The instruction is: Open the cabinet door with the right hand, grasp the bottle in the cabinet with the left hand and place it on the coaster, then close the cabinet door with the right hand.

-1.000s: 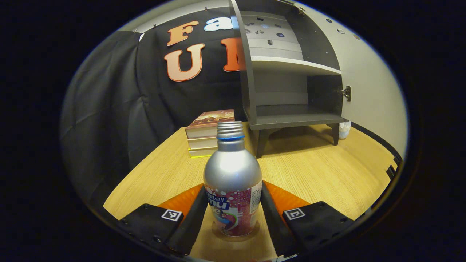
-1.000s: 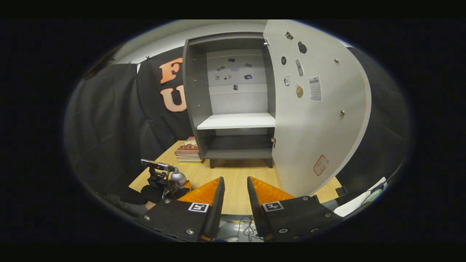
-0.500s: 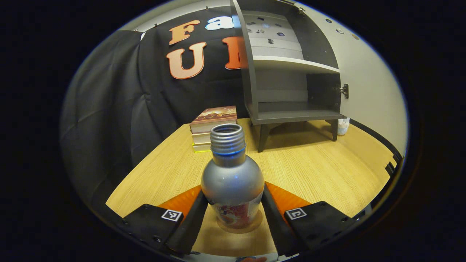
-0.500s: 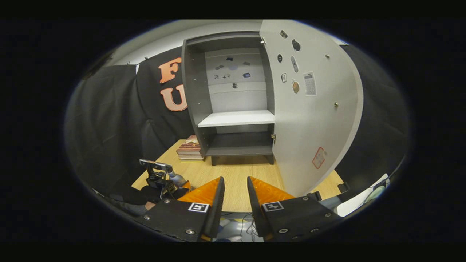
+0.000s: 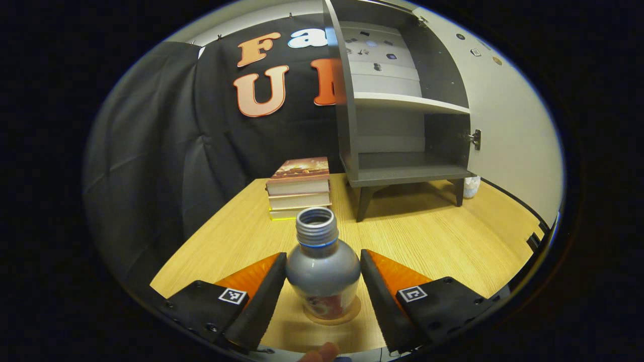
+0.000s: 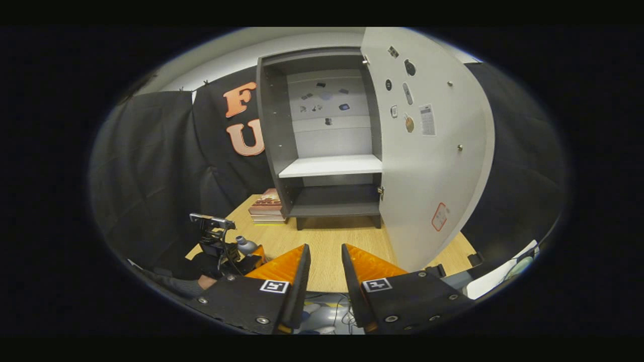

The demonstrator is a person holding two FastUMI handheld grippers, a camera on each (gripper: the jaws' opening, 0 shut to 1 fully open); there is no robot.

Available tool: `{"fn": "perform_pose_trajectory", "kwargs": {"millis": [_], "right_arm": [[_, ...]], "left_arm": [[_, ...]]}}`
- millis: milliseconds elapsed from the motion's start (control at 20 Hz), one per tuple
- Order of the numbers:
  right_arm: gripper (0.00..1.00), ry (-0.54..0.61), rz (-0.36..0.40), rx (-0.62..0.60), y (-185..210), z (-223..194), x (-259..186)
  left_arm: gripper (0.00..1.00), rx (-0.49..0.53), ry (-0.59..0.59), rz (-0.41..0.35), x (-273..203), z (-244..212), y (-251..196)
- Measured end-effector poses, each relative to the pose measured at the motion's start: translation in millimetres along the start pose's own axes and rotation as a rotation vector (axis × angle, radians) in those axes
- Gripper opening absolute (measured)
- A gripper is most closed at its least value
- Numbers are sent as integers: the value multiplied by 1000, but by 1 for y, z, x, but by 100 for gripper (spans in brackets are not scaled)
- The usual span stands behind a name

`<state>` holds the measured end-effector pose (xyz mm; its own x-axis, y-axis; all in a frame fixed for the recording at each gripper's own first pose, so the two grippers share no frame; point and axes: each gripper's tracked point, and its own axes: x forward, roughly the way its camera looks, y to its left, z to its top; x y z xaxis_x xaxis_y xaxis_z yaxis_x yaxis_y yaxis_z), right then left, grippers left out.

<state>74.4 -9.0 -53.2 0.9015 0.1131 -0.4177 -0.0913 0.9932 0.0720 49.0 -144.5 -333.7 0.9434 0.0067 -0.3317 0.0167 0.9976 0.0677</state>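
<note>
Bottle standing on coaster, lower centre of left gripper view, between left gripper jaws, now parted. Cabinet door wide open; right gripper jaws slightly apart, empty. Closing door left.

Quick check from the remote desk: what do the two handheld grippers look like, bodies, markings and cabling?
The left gripper has black blocky finger mounts with screw heads, each carrying a small square black-and-white marker. The right gripper matches: black mounts, screws, one marker each. Seen from the right gripper view, the left gripper carries a black camera bracket with thin cables.
</note>
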Motion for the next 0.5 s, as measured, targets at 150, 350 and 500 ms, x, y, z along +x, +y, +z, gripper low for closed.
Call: {"fn": "perform_pose_trajectory", "kwargs": {"millis": [150, 350, 500], "right_arm": [[39, -38, 1, 0, -1, 7, 0], [39, -126, -31, 4, -10, 25, -1], [39, -205, -68, 4, -25, 42, 3]], "left_arm": [[94, 13, -52, 9, -7, 30, 3], [94, 11, -150, 12, -20, 91, 5], [94, -8, -195, -13, -32, 132, -3]]}}
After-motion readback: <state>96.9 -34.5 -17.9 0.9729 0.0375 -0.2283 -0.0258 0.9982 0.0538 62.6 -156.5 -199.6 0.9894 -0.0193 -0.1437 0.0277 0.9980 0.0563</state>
